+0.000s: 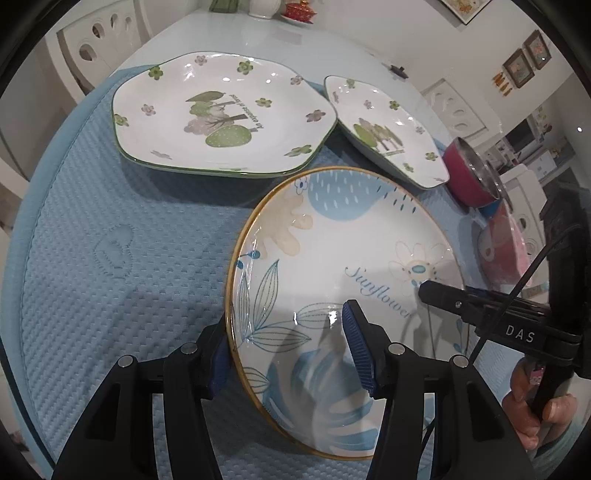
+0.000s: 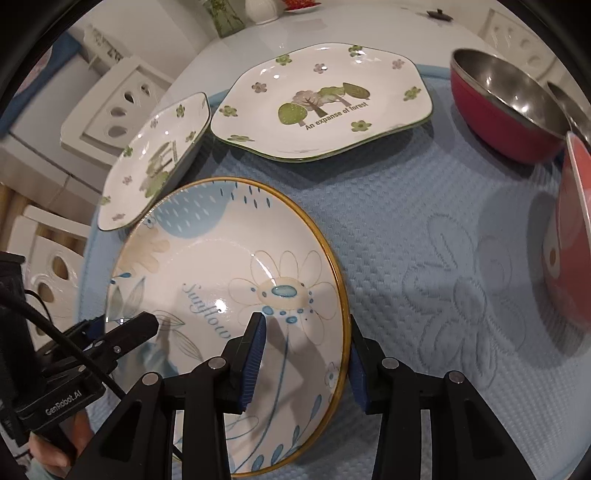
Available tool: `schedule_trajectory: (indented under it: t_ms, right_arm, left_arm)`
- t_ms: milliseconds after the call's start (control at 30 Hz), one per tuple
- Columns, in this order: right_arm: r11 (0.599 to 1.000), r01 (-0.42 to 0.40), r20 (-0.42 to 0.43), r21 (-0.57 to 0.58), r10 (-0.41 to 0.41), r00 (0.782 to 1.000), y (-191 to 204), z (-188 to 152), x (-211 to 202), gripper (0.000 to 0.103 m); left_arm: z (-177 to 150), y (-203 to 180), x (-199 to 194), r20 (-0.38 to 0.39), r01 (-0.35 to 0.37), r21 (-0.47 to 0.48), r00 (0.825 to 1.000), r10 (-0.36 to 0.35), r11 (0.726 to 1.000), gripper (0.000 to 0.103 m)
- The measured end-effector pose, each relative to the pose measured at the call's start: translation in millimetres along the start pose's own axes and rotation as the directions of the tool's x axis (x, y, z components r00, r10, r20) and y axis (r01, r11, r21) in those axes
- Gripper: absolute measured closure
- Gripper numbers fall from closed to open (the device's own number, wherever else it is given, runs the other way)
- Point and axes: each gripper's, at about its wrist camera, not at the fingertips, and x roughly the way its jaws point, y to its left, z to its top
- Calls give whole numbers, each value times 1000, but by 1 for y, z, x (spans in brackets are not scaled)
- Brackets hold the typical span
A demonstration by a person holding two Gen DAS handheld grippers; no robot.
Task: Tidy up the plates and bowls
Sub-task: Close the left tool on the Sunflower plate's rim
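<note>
Seen from the left wrist, far left: quilted blue mat (image 1: pixel 110 240) over a white table (image 1: pixel 258 33). Toward its back, lying flat, a large forest plate (image 1: pixel 221 110) with green rim, and just right of it a smaller forest plate (image 1: pixel 388 129), edges close together. In front, near centre, the round sunflower plate (image 1: pixel 332 258) with gold rim, resting on the mat. Left gripper (image 1: pixel 284 347) astride its left rim: outer pad against the edge from outside, inner pad over the painted well, with a clear gap between pad and rim; cannot tell whether actually clamped. Right gripper (image 2: pixel 304 354) astride the opposite rim in the same way, outer pad at the gold edge; grip likewise impossible to judge. Further right, a red bowl (image 1: pixel 469 177) with steel inside, then a pink bowl (image 1: pixel 506 251), and a hand (image 1: pixel 535 413) around the right handle.
</note>
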Motion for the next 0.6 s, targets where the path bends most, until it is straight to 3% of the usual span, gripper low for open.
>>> schedule_trajectory:
  t_ms: [333,600]
  right_arm:
    - [1000,15,6,-20,-14,1000,24,-23,-26,63]
    - [999,9,-19,-31,-10,1000,58,-48,-41,62]
  left_arm:
    - [-15,0,-36,39,-7,-18,999,8,1000,52]
    - [-43,19,-75,46,-47,-99,998,51,994,52]
